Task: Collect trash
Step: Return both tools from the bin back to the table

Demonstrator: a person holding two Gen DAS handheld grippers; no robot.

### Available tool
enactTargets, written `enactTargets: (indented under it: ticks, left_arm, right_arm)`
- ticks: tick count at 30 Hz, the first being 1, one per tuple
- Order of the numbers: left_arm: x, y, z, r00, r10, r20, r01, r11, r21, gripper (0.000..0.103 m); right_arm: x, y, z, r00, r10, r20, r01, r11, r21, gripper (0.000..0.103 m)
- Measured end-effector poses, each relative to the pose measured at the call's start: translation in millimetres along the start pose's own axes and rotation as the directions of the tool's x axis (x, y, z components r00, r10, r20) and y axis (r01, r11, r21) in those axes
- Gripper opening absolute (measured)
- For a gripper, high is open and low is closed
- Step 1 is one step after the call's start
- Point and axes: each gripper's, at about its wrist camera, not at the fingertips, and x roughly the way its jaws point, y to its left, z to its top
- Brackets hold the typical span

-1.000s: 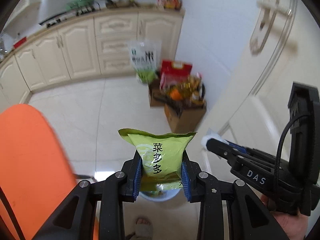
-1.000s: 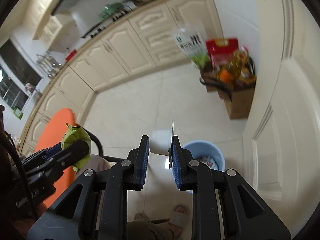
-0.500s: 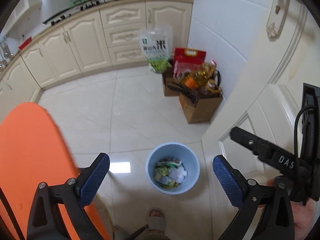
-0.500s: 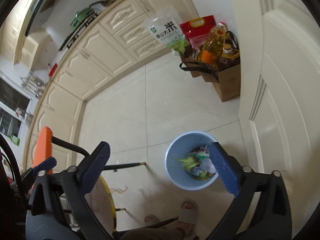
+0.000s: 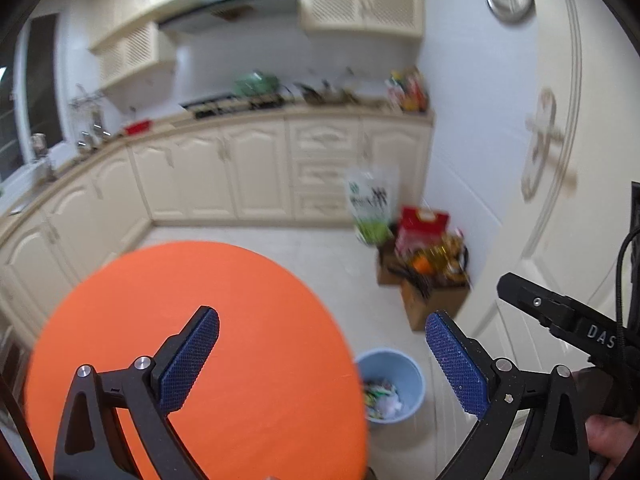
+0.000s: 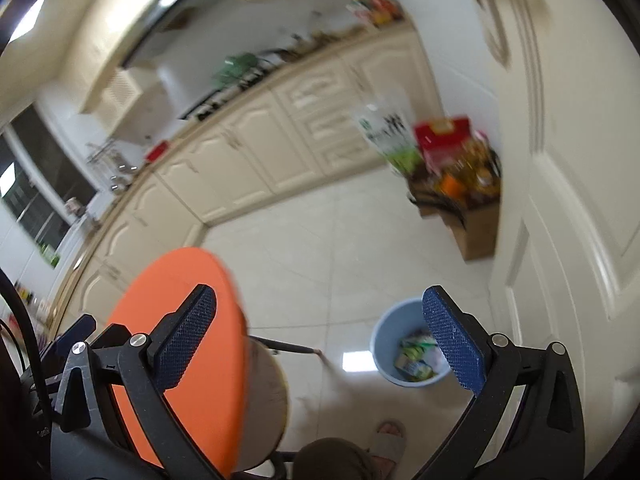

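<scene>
A light blue trash bin (image 5: 400, 376) stands on the tiled floor by the door and holds several wrappers (image 5: 382, 398). It also shows in the right wrist view (image 6: 394, 332), with a green packet (image 6: 412, 354) and white paper inside. My left gripper (image 5: 322, 354) is open and empty, above the edge of the round orange table (image 5: 192, 352). My right gripper (image 6: 318, 336) is open and empty, above the floor between the orange table (image 6: 188, 344) and the bin. The right gripper's body shows at the right of the left wrist view (image 5: 568, 320).
A cardboard box of groceries (image 5: 434, 276) and a rice bag (image 5: 370, 208) stand against the wall by the cream cabinets (image 5: 248, 172). A white door (image 6: 568, 200) is on the right. A stool (image 6: 264, 396) and my sandalled foot (image 6: 386, 444) are below the table.
A second ago the left gripper held a green snack packet and the right a white scrap. Both opened over the bin and dropped them, then tilted up and back over the orange table.
</scene>
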Motion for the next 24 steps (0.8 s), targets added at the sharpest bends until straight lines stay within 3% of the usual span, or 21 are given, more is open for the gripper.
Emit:
enactTargets:
  ticks: [5, 12, 19, 24]
  left_arm:
    - [-96.2, 30.9, -44.4, 0.986, 0.112, 0.122, -0.105, 0.992, -0.064, 0.102]
    - [-202.1, 49.4, -115.4, 0.956, 0.208, 0.205, -0.182, 0.973, -0.139, 0.102]
    - [-262.9, 30.7, -194.2, 0.924, 0.278, 0.261, -0.226, 0.951, -0.213, 0.102]
    - [-307.9, 5.3, -249.9, 0.886, 0.353, 0.302, -0.280, 0.924, -0.260, 0.102]
  right_arm:
    - [-53.6, 87.8, -12.5, 0.996, 0.039, 0.082, -0.028, 0.990, -0.138, 0.103]
    - [-104.0, 189.9, -49.6, 0.984, 0.086, 0.158, -0.040, 0.960, -0.277, 0.103]
    - [-141.1, 249.4, -95.9, 0.973, 0.135, 0.188, -0.058, 0.928, -0.367, 0.103]
    - [-170.2, 275.1, -125.7, 0.965, 0.151, 0.214, -0.049, 0.907, -0.419, 0.103]
